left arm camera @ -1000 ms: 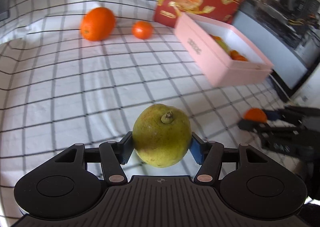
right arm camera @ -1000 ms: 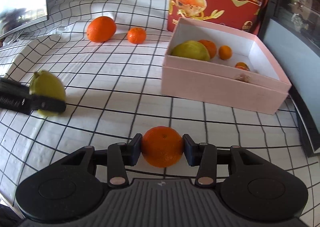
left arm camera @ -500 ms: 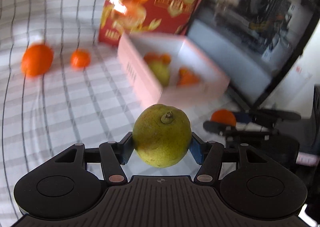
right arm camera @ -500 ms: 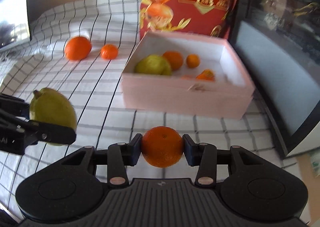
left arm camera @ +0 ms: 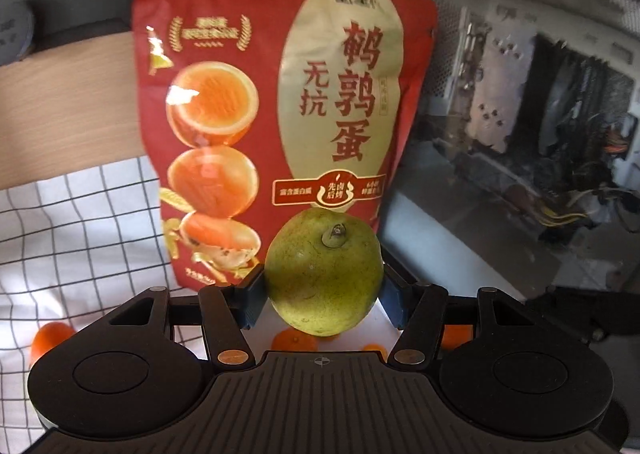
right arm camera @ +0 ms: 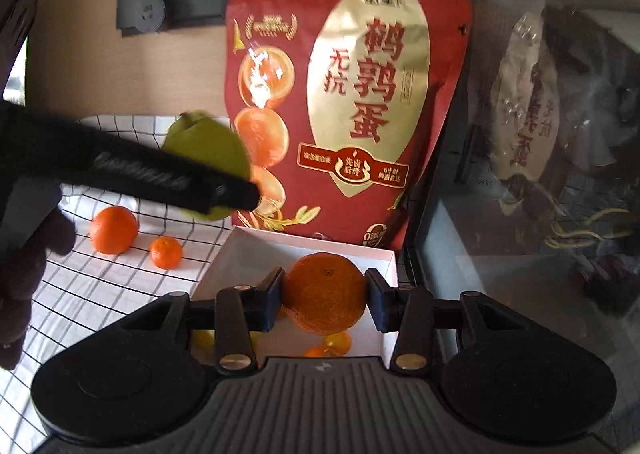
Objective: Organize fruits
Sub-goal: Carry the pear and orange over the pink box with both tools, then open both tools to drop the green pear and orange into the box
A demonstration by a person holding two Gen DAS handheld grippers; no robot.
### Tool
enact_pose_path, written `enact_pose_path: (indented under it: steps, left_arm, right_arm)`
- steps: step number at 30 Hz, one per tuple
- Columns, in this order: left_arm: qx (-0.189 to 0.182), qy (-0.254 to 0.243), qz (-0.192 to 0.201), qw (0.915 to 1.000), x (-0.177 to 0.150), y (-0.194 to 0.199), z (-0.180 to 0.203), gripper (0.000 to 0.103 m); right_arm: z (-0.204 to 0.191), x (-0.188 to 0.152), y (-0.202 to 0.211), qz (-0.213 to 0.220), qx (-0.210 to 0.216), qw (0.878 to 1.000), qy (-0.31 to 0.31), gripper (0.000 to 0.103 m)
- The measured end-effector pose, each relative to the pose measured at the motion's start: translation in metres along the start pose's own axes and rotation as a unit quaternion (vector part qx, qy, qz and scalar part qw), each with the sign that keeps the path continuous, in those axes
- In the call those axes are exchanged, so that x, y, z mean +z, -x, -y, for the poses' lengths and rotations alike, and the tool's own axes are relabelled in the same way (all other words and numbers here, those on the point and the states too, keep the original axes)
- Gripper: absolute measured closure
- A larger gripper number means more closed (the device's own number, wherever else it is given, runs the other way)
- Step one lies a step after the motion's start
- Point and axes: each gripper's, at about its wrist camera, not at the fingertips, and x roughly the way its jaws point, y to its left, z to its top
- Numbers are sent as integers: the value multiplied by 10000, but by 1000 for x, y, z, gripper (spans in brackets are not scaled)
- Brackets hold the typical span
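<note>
The left gripper [left arm camera: 323,296] pinches a green citrus [left arm camera: 323,274] between its jaws; the right gripper [right arm camera: 325,299] pinches an orange [right arm camera: 325,298] over the pink box [right arm camera: 304,250].

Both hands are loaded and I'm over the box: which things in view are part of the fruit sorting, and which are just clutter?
Job:
- green fruit, held by left gripper
- orange, held by right gripper
- pink box
- two loose oranges on checked cloth

Clutter:
- red snack bag
- glass-sided computer case

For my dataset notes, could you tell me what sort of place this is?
Probably a home desk, not a kitchen: a checked cloth covers it, a glass-sided computer case stands beside a snack bag, and a wall socket sits behind.
</note>
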Motion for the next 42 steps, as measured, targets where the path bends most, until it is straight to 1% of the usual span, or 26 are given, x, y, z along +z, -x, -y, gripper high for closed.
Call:
enact_pose_path:
  steps: [2, 5, 7, 9, 12, 15, 16, 17, 18, 21, 22, 25, 27, 29, 30, 33, 35, 39, 42]
  left_arm:
    - [18, -13, -99, 9999, -2, -13, 4, 39]
    - [-8, 51, -373, 9993, -7, -40, 6, 39]
    - [-86, 115, -575, 9982, -12, -58, 4, 39]
    - [-230, 283, -817, 9960, -18, -76, 0, 39]
    - [-417, 567, -1159, 9908, -27, -103, -7, 39]
    - [-473, 504, -1395, 9878, -35, -122, -8, 39]
    - [-505, 415, -1439, 9874, -38, -126, -6, 39]
    - [-553, 254, -1333, 9892, -39, -125, -3, 39]
    - [-573, 150, -1319, 9895, -41, -126, 0, 39]
    - [-651, 171, -1367, 9883, -43, -126, 0, 39]
    - [-733, 217, -1320, 9883, -43, -122, -1, 40]
    - [-733, 313, -1045, 9913, -41, -106, -6, 43]
    - [-850, 536, -820, 9915, -38, -88, -15, 46]
    - [-837, 801, -562, 9917, -36, -67, -25, 47]
    - [-796, 929, -464, 9914, -38, -56, -32, 48]
    - [-483, 1370, -284, 9890, -51, -21, -58, 50]
    - [-215, 1702, -273, 9848, -68, 1, -82, 50]
    - [318, 2307, -606, 9706, -109, 36, -135, 50]
    - [737, 2364, -765, 9658, -141, 62, -169, 50]
  right_arm:
    - [6, -6, -14, -182, 25, 9998, 37, 60]
    - [12, -18, -29, -412, 112, 9991, 64, 60]
    - [11, -26, -38, -503, 171, 9985, 163, 60]
    - [9, -33, -48, -579, 221, 9978, 251, 60]
    - [11, -41, -61, -701, 301, 9970, 135, 60]
    - [13, -48, -74, -825, 387, 9958, -77, 60]
    - [13, -50, -77, -870, 415, 9953, -115, 60]
    - [13, -52, -81, -917, 438, 9947, -135, 60]
    - [13, -51, -85, -924, 454, 9946, -137, 60]
    - [12, -52, -89, -916, 491, 9946, -50, 60]
    - [11, -52, -92, -942, 488, 9944, -7, 60]
    - [10, -53, -94, -976, 530, 9938, -6, 58]
    - [9, -53, -94, -1004, 553, 9934, -44, 56]
    - [7, -54, -95, -1050, 518, 9931, -78, 47]
    - [7, -55, -94, -1059, 486, 9931, -118, 47]
    - [7, -53, -89, -1018, 438, 9936, -205, 45]
    - [2, -50, -81, -868, 409, 9953, -162, 45]
    - [-16, -33, -66, -494, 327, 9982, -55, 42]
    - [-39, -13, -65, -350, 549, 9979, -43, 38]
